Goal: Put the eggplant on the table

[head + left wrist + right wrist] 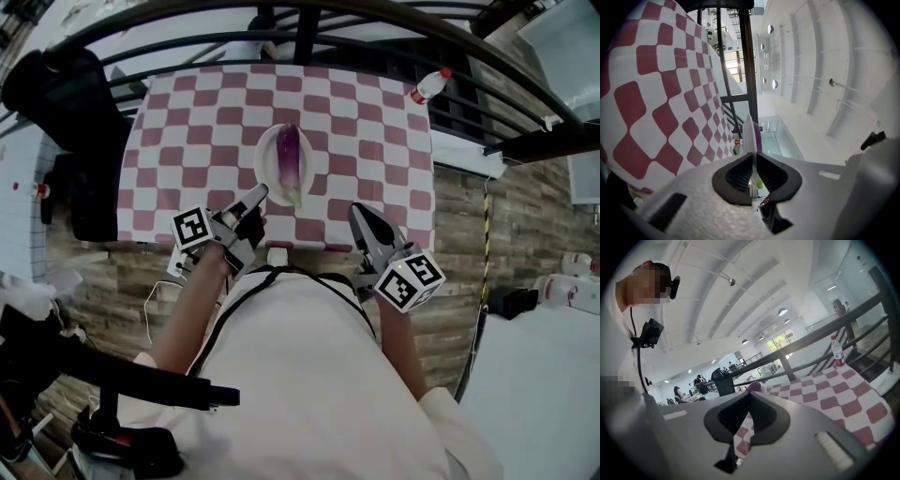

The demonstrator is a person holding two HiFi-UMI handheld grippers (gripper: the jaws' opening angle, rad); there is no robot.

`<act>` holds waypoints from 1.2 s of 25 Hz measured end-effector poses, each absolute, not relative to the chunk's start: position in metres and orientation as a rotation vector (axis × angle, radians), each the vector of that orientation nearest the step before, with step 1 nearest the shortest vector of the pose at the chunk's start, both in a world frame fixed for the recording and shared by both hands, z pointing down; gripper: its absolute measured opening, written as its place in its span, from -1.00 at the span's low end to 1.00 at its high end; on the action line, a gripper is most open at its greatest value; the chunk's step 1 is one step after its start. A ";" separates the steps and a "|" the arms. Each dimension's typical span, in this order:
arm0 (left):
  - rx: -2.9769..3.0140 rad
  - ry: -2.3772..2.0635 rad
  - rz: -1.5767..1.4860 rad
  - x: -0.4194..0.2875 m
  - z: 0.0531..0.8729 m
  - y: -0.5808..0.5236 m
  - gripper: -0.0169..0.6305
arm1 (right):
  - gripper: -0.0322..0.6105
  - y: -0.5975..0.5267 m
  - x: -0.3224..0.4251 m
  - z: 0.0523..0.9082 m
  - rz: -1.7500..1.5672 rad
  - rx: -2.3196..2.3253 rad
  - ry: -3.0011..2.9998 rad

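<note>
Head view, eggplant (289,161): we see it lying on a white plate (263,155), just ahead of the left gripper (258,195) and ahead and a bit left of the right gripper (359,214). So it's not down on the bench (187,122) itself yet.
Head view, long axis: it runs pretty much straight away from both grippers. The green stem end is nearest them and the rounded purple end points at the far edge.
Left gripper view, grip: clamped on the plate's rim, which shows edge-on as a thin white blade between the pads. The purple bulk sits right behind it.
Right gripper view, grip: pinched together on nothing. A bit of purple peeks out just past the tips, and a bottle (838,352) stands well off to the right.
Risk, plate: we reckon that thin rim pinch is sketchy. Tip the plate and the eggplant rolls off sideways, since it's round across its length.
Risk, right gripper: it has to open before any grab. Coming in end-on along the length would probably just shove the eggplant away, so going across the middle looks safer to us.
</note>
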State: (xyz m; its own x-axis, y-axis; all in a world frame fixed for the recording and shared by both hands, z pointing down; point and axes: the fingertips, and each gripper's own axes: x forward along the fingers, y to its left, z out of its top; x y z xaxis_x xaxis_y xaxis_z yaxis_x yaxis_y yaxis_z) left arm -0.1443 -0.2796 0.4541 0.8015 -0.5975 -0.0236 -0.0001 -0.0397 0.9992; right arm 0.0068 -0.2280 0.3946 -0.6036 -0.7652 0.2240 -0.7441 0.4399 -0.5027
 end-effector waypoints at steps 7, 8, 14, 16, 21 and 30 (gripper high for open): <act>1.546 -0.459 -0.503 -0.149 0.464 -0.291 -0.84 | -0.88 -0.231 -0.006 0.404 -0.897 -1.432 2.648; 1.543 -0.456 -0.504 -0.150 0.465 -0.292 -0.84 | -0.88 -0.231 -0.007 0.406 -0.896 -1.436 2.654; 1.556 -0.428 -0.470 -0.136 0.479 -0.292 -0.84 | -0.88 -0.232 -0.004 0.424 -0.927 -1.470 2.669; 1.552 -0.413 -0.463 -0.133 0.485 -0.291 -0.84 | -0.88 -0.232 -0.007 0.429 -0.941 -1.457 2.679; 1.560 -0.395 -0.457 -0.110 0.501 -0.303 -0.84 | -0.88 -0.237 0.007 0.437 -0.970 -1.432 2.688; 1.564 -0.362 -0.464 -0.068 0.535 -0.326 -0.84 | -0.88 -0.257 0.048 0.455 -1.046 -1.410 2.704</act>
State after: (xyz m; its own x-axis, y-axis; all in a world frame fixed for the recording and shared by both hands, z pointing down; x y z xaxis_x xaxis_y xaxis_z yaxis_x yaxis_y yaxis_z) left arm -0.0677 -0.3257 0.5354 0.8636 -0.4992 -0.0709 0.0536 -0.0488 0.9974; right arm 0.0477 -0.2567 0.4548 -0.6148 -0.7057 0.3522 -0.7590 0.4080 -0.5074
